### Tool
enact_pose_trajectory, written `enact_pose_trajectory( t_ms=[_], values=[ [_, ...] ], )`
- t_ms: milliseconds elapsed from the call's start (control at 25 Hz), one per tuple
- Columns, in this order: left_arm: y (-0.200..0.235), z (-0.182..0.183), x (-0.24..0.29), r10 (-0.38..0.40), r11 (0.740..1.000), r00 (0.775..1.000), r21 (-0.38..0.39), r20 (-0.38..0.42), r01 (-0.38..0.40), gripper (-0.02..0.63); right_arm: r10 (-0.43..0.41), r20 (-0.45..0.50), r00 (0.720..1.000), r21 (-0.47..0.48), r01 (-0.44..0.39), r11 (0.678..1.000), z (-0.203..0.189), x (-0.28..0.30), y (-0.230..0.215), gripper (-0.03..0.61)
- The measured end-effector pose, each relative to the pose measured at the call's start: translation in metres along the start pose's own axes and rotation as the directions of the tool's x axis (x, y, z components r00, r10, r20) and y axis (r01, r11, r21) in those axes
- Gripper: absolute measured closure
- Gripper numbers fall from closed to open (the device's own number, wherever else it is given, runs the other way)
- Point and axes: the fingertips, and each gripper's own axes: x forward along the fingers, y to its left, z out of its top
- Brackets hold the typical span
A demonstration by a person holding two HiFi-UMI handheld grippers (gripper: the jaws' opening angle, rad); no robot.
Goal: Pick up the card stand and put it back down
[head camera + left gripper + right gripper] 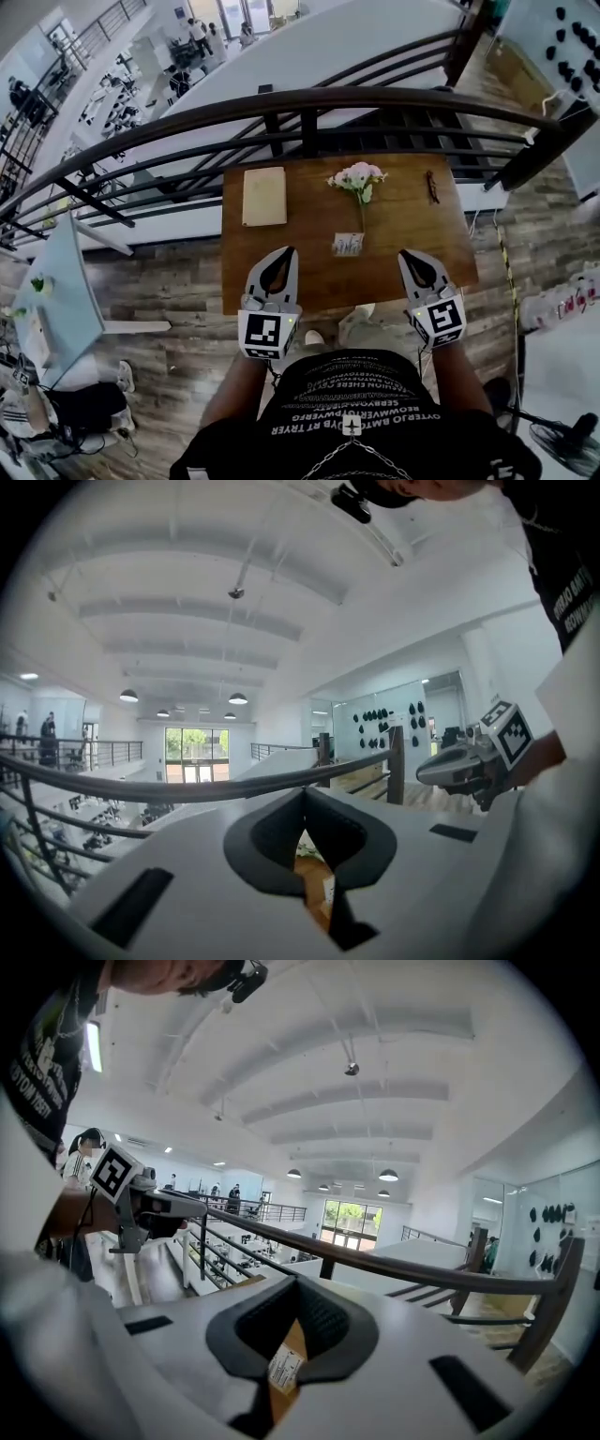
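Hovering above the wooden table [309, 281], the left gripper [286, 253] and right gripper [406, 254] are both closed and empty. The card stand [348, 244] stands on the table between their tips.

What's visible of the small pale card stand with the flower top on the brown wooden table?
The card stand is a small pale block with a faint pinkish print. A thin stem runs from it to a pink and white flower cluster with green leaves. It sits near the middle of the brown wooden table, and only the table touches it.
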Motion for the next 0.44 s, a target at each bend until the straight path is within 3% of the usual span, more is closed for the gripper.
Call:
enact_pose_trajectory(
  t_ms=[80,280,440],
  values=[
    [0.005,0.001,-0.004,0.008,1.0,1.0,-0.027,0.005,-0.007,0.588,0.004,-0.003,1.0,-0.008,-0.004,1.0,-0.002,-0.007,0.0,0.565],
    [0.029,0.03,0.006,0.093,0.996,0.995,-0.003,0.033,-0.093,0.588,0.013,0.018,1.0,-0.009,-0.012,1.0,-0.001,-0.019,-0.021,0.565],
    [0.011,0.059,0.022,0.093,0.996,0.995,-0.001,0.045,-0.093,0.588,0.029,0.025,0.999,0.01,-0.029,1.0,-0.006,-0.027,-0.043,0.565]
  ],
)
